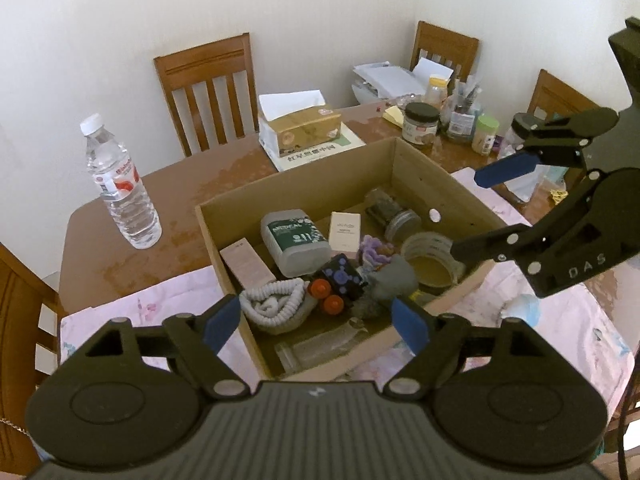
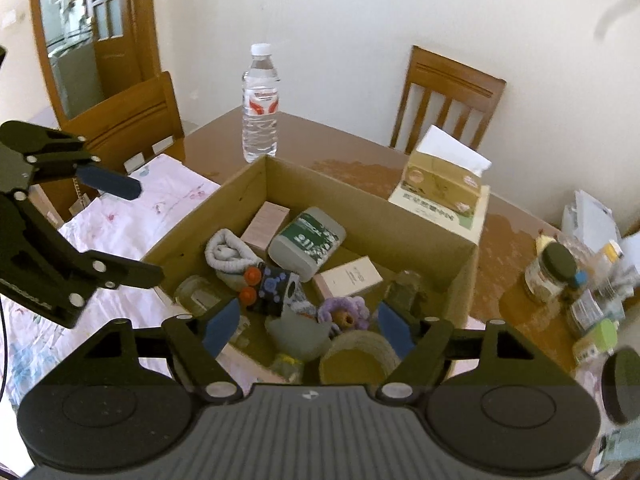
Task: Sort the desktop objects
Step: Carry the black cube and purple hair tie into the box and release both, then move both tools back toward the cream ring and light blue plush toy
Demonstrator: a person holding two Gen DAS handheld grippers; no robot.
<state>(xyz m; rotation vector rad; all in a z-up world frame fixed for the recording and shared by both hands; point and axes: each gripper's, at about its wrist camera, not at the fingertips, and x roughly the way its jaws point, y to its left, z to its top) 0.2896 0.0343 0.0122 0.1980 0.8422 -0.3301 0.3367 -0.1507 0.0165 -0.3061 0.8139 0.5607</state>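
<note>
Both grippers are hovering above the cardboard box [image 1: 416, 168], and both are standing released, jaws spread wide with nothing between them: the left gripper [image 1: 316, 322] is hanging over the near rim, and the right gripper [image 2: 308, 330] is coming in over the opposite side by the tape roll [image 2: 356, 354]. The box is sitting on the worktop [image 1: 132, 256], partly over a pink cloth [image 1: 152, 308], and it is already holding most of the things: a grey medical container [image 1: 296, 240], two small cartons [image 1: 345, 230], a rolled grey sock [image 1: 272, 304], a dark cube with purple dots [image 1: 342, 276], a purple knitted piece [image 2: 344, 312] and a jar [image 1: 394, 216]. A water bottle [image 1: 120, 184] is standing upright on the bare wood, well apart from the box, and a tissue box [image 1: 304, 128] is sitting behind it. Judging from this, the sorting is probably between picks, with either hand free to choose. The next move is calling for one target to be chosen, perhaps the bottle, and for a gripper to be lined up squarely around it before the jaws are closed.
</note>
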